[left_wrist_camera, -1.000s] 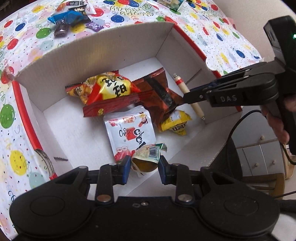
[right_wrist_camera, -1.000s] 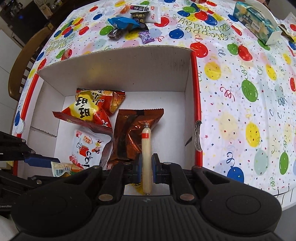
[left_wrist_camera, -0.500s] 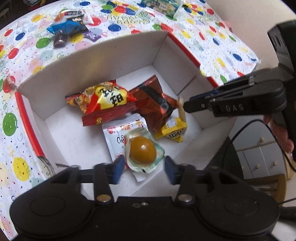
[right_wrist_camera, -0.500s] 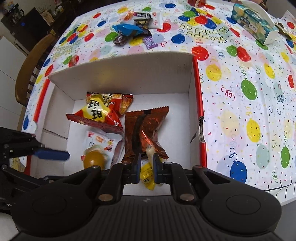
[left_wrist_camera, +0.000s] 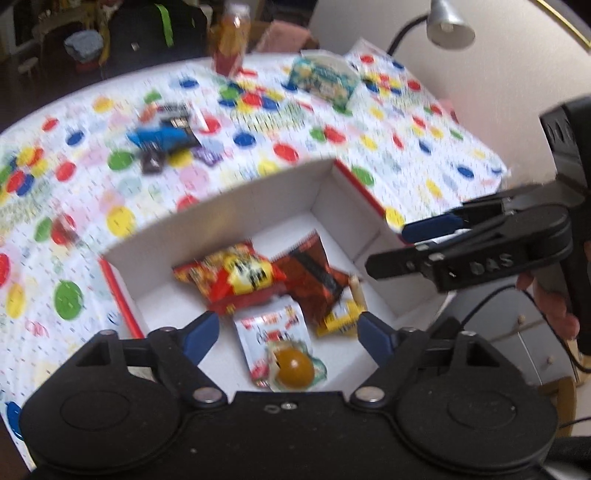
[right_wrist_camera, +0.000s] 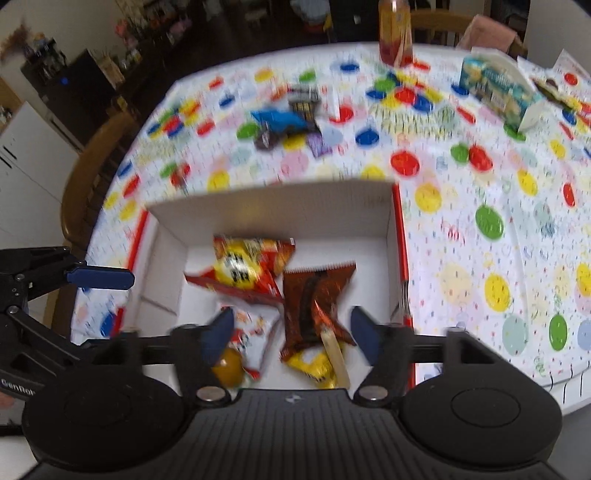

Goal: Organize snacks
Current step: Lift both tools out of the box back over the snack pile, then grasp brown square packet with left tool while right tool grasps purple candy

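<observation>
Gaping wide now, both grippers have let go: the left gripper (left_wrist_camera: 286, 334) has dropped its egg pack (left_wrist_camera: 293, 366), and the right gripper (right_wrist_camera: 290, 334) has released the sausage stick (right_wrist_camera: 335, 350). A second ago each was clenched on its snack; now both hang empty above the box (right_wrist_camera: 273, 214), pulled back and higher, so more of the table shows.

The egg pack lies at 6 o'clock in the box, on the white pouch (left_wrist_camera: 271, 325). The stick leans at about 5 o'clock, across the yellow packet (right_wrist_camera: 314, 365) and the brown bag (right_wrist_camera: 314, 299). The red-and-yellow bag (right_wrist_camera: 247, 269) sits at the middle. That makes 6 snacks stowed, I reckon.

A small heap of wrappers (right_wrist_camera: 288, 120) still waits at 12 o'clock beyond the box, so the job is not finished; I judge those come next.

The table wears a cloth (right_wrist_camera: 480, 221) of bright balloon spots. A tissue box (right_wrist_camera: 498, 88) stands at 1 o'clock, a bottle (right_wrist_camera: 395, 29) at the far edge. A wooden chair (right_wrist_camera: 88, 177) is at 9 o'clock, a lamp (left_wrist_camera: 448, 22) by the wall.
</observation>
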The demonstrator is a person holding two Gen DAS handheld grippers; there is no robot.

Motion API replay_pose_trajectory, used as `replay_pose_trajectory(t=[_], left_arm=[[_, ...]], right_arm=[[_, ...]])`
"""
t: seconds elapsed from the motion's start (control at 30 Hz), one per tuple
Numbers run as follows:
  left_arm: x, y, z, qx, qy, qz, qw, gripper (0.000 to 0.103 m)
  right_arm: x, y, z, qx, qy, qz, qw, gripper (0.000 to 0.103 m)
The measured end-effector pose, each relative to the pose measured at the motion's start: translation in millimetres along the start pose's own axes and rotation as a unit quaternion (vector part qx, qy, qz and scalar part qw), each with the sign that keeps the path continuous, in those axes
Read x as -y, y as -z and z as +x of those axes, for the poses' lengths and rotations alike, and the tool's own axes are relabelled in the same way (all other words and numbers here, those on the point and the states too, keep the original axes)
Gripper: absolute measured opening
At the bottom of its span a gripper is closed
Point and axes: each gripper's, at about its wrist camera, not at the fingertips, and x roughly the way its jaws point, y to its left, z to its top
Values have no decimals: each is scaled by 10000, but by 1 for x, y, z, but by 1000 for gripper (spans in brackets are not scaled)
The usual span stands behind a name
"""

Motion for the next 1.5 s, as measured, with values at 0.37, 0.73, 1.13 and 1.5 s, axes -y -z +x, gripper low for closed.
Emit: replay_pose_trajectory(t=[0.37,0.73,1.13,1.5], left_arm=[[-33,-37,-30,824,-563,-528,9936,102],[-78,-93,-1,1030,-1229,-1037,9816,102],[-119,-128,70,736,-1515,-1173,9787,102],[-132,-147,131,411,-1568,-854,9831,90]], right_arm=[[2,-54,-30,497,-78,-49,9987,79],[24,-140,-2,391,-232,6,9990,79],[33,-198,90,-297,-343,-247,9987,79],[41,-224,172,-800,-281,-213,9962,79]])
